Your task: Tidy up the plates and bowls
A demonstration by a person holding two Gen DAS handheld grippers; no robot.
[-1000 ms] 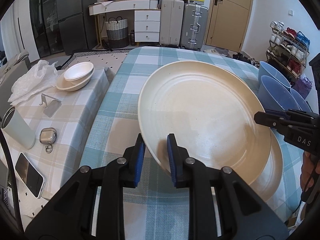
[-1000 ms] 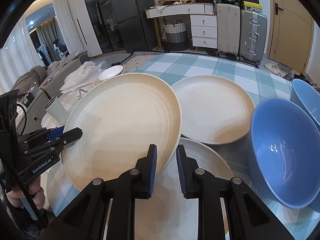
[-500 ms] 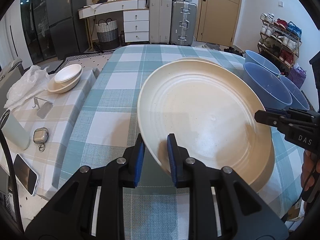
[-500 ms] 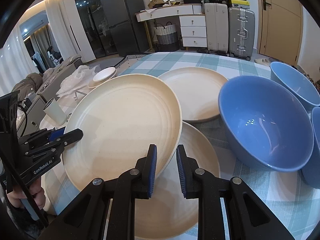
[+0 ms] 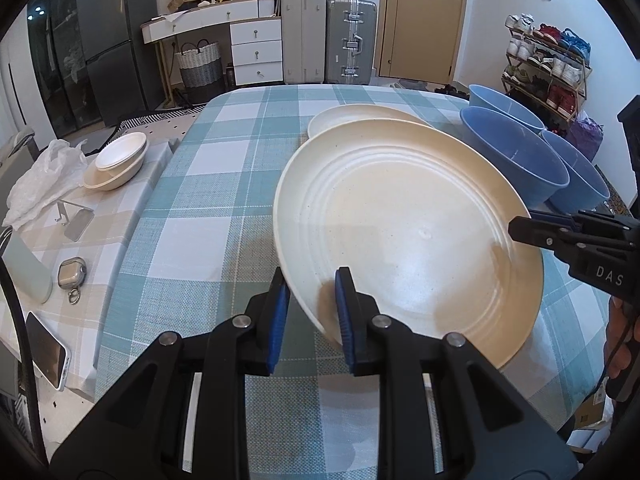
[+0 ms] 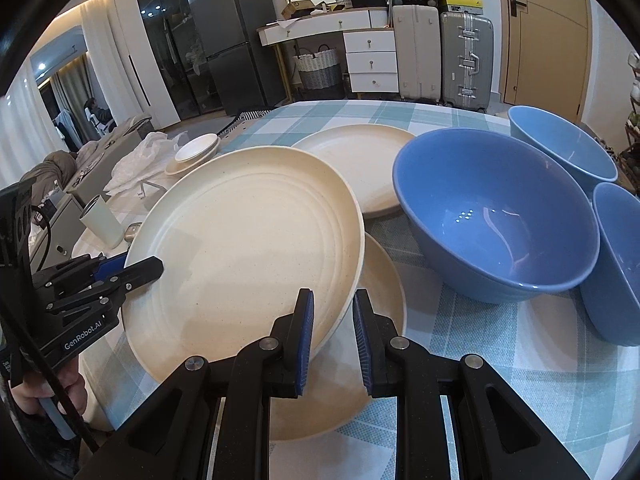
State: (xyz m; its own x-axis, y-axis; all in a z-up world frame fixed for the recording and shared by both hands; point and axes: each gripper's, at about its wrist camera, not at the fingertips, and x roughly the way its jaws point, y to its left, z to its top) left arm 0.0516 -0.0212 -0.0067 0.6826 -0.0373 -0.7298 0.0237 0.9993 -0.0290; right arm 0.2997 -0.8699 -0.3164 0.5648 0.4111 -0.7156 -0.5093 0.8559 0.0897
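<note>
While both grippers clamp cream plate (image 6: 240, 240), view apparently shifted toward blue bowls (image 6: 496, 220).

2 suitcases (image 5: 328, 38), woven basket (image 5: 200, 65), phone (image 5: 47, 356), shoe rack (image 5: 546, 65), fridge (image 5: 108, 40)

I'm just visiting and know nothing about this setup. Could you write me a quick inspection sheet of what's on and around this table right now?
Surface: table under a teal checked cloth.
Job's things: held cream plate above a second cream plate; third cream plate behind; three blue bowls beside them.
Clutter: side table with stacked cream bowls, phone, earbud case.
Grippers: left gripper and right gripper both clamp the held plate's rim.
Cables: black cable at the left edge.
Surroundings: suitcases, fridge, drawers, shoe rack.
</note>
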